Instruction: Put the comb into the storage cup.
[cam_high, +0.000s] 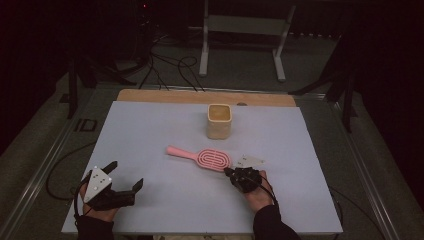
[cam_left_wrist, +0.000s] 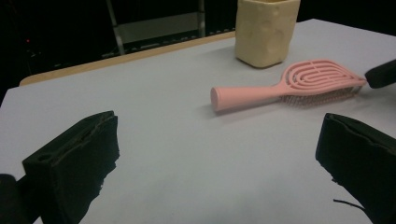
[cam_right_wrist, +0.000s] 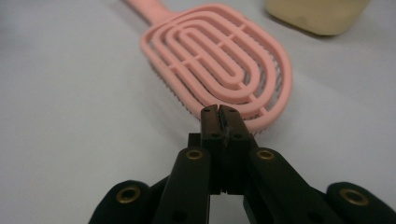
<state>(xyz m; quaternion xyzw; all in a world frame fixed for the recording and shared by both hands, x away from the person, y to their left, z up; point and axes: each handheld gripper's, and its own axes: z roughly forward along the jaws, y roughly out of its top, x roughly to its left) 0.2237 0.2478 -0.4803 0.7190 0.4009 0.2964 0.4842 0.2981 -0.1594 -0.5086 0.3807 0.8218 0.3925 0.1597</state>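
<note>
Pressed together and empty, my right claw (cam_right_wrist: 218, 111) sits at the head of the pink hairbrush (cam_right_wrist: 219, 63) lying flat on the tabletop (cam_high: 150, 135), so a nudge could skid it toward the cream cup (cam_high: 219, 121), while my left claw (cam_high: 122, 176) gapes idle.

Overhead plus two low tool-mounted close-ups

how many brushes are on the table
1. The pink brush lies flat mid-table, in front of the cream cup, its handle pointing left and its head just ahead of the shut right gripper. No other shows.
</note>
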